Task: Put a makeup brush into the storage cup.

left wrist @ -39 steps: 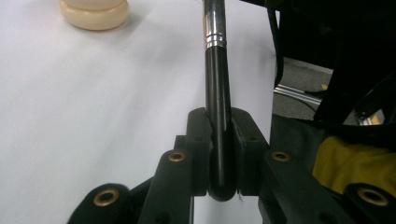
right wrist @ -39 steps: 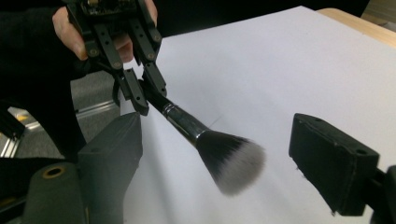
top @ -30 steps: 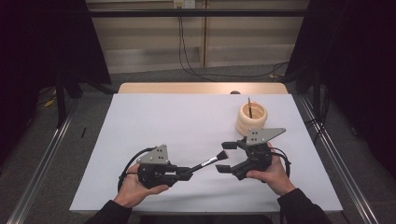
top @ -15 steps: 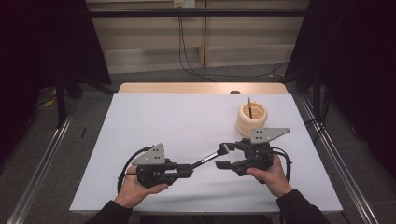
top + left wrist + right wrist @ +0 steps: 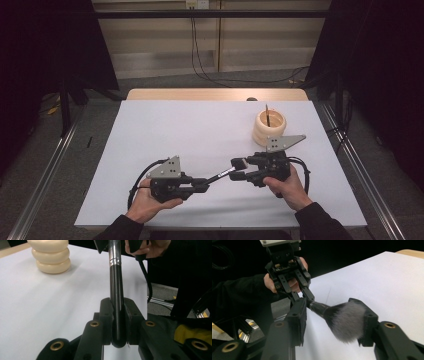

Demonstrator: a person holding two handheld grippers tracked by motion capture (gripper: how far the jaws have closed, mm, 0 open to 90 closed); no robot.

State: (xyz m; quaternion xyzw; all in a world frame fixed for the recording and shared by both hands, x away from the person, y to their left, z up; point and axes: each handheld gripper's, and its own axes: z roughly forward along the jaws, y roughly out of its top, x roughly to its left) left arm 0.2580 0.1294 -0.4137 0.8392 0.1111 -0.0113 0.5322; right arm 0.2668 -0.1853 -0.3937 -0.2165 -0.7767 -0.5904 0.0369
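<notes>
Left gripper [image 5: 200,185]: held low over white table [image 5: 165,125], near front edge, pointing right; jaws clamped on black handle of makeup brush [image 5: 116,290]

Right gripper [image 5: 239,169]: pointing left toward left gripper, hand [image 5: 287,187] wrapped behind; jaws just been closing, brush's grey bristle head [image 5: 347,318] between them, right pad at bristles

Cream ringed holder [image 5: 269,127]: behind right gripper, apart

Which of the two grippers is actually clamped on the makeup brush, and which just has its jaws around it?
The left gripper is clamped on the brush handle. The right gripper merely brackets the bristle head; its jaws have just been closing, with a gap left beside the bristles.
</notes>
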